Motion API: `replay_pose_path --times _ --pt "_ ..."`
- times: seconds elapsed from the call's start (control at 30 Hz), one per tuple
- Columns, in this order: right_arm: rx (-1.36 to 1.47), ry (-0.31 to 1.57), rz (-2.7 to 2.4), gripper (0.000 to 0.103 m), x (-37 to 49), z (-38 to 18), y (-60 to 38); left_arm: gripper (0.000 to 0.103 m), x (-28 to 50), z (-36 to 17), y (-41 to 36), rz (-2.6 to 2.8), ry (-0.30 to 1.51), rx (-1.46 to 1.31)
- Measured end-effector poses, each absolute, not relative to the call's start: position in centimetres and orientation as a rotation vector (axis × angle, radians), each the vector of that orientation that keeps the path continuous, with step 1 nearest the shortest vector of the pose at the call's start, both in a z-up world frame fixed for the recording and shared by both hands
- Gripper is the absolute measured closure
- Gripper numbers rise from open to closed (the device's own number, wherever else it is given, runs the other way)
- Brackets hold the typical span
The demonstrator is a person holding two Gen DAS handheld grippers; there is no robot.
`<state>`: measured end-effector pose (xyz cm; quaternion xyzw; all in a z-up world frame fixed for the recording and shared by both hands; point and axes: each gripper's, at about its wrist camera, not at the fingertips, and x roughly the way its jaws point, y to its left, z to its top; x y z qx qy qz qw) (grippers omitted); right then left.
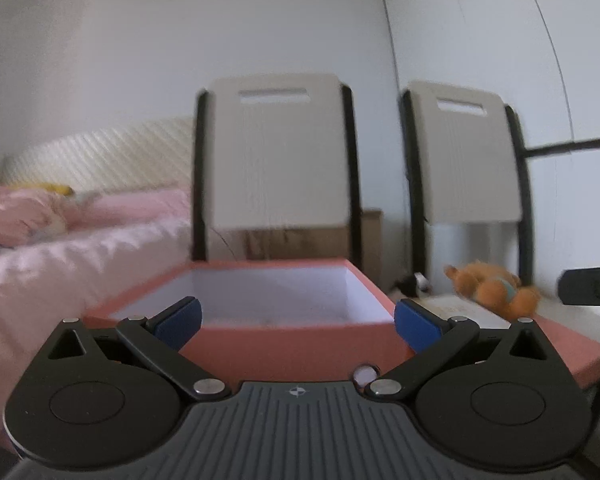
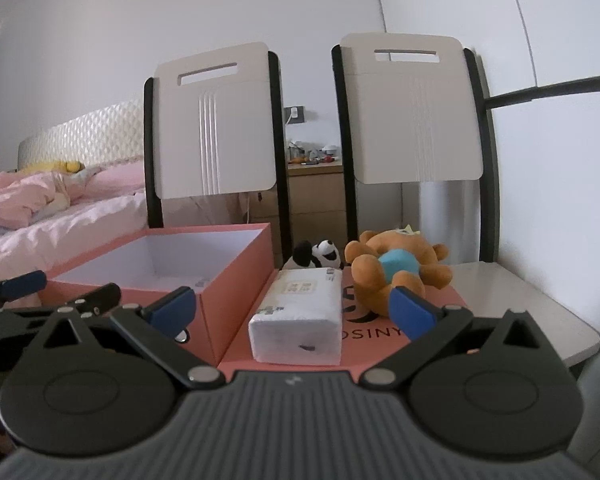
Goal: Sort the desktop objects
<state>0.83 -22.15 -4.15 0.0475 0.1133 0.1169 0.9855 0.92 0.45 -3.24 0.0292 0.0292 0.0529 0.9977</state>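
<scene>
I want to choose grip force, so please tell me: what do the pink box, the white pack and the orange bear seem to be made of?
Pink box: likely matte cardboard, with thin straight walls and a white inside.
White pack: seems soft tissues in glossy plastic wrap, with rounded edges.
Orange bear: plush fabric, with a fuzzy surface and stuffed limbs.

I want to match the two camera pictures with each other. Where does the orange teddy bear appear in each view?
Left wrist view: the orange teddy bear lies at the right edge, blurred, beyond the right fingertip of the open left gripper.
Right wrist view: the bear lies right of centre on the pink lid, beside the white tissue pack.
Shared landmark: the open pink box, left of the bear in both.
</scene>
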Motion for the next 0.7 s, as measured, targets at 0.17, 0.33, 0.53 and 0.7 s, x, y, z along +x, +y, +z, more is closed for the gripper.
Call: replay_pose_path --times 0.17,0.33,0.53,0.7 --pt "0.122 0.209 0.249 0.000 0.1 -3.9 -22.9 0.000 0.6 -3.4 -0.7 0.128 -0.024 0.082" --pt "0.166 0.191 0.260 0.000 -0.8 -3.6 -24.2 0.000 0.3 -3.7 -2.4 0.068 -0.019 0.042" --pt "0.195 0.190 0.238 0.000 -1.7 -3.6 -26.2 0.000 1.6 -4.1 -5.5 0.003 0.044 0.054" --pt "0.234 0.187 0.204 0.000 -2.4 -3.8 -28.2 0.000 3.9 -4.8 -7.8 -0.048 0.091 0.000"
